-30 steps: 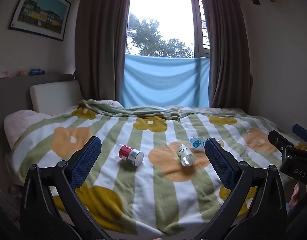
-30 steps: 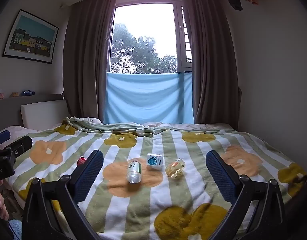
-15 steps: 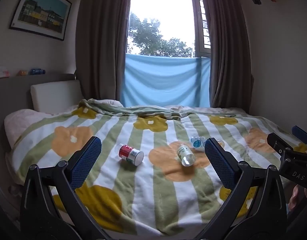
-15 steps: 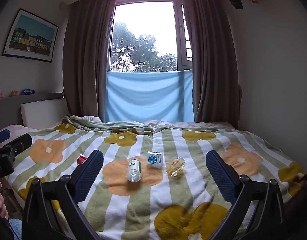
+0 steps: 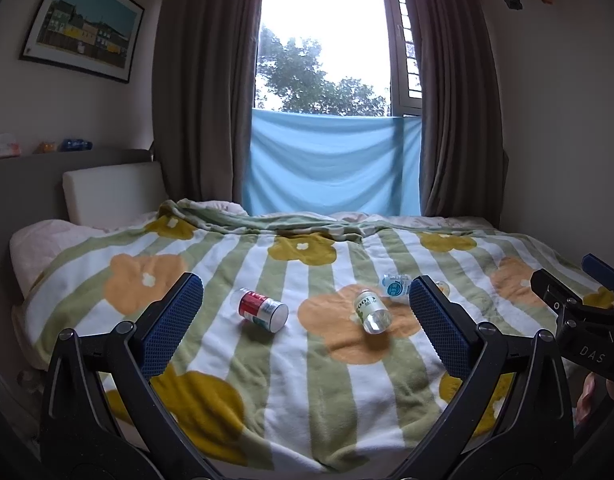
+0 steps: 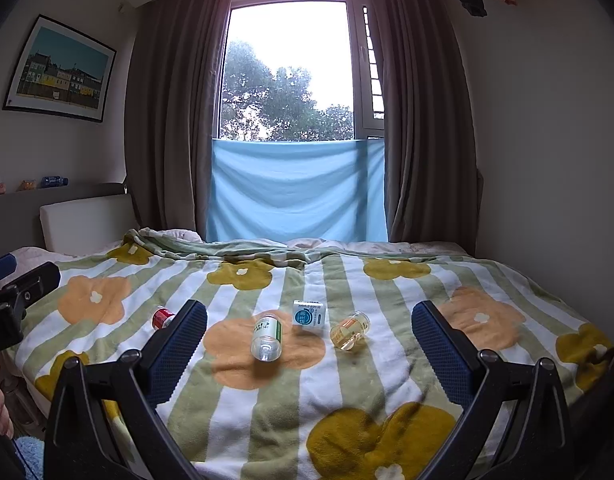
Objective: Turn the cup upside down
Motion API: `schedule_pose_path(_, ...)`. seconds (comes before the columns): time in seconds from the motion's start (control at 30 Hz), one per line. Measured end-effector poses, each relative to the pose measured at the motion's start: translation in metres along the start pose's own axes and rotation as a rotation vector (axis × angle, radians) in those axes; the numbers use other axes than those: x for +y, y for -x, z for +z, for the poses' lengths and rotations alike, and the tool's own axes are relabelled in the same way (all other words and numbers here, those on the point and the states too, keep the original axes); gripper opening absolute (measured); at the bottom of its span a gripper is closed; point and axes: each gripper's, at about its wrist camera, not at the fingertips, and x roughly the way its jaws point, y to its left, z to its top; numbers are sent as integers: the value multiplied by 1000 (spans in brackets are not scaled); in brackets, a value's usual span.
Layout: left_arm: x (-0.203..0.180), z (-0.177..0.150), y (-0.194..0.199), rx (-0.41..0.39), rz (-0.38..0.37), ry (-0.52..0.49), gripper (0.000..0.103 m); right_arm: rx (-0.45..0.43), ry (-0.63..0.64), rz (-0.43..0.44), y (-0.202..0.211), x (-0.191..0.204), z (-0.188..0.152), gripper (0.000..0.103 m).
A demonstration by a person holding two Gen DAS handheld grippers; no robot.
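Little has moved since a second ago: my left gripper [image 5: 303, 312] and right gripper [image 6: 309, 338] still hover spread wide, holding nothing. The red-and-white cylindrical cup [image 5: 263, 310] lies on its side on the striped flowered blanket [image 5: 307, 380], untouched; grasping and flipping remain.

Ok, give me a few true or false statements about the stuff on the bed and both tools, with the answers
1. The red can lies on its side. True.
2. The left tool grips the can. False: it is open, holding nothing.
3. The white box sits between two bottles in the right wrist view. True.
4. The right tool is shut. False: it is open.
5. The green-label bottle stands upright. False: it lies on the blanket.
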Motion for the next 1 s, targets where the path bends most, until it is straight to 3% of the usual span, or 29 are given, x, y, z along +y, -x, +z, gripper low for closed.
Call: schedule_pose_path(1.0, 3, -6, 2, 3, -10, 10, 102, 15, 3, 3, -3, 4, -11, 102)
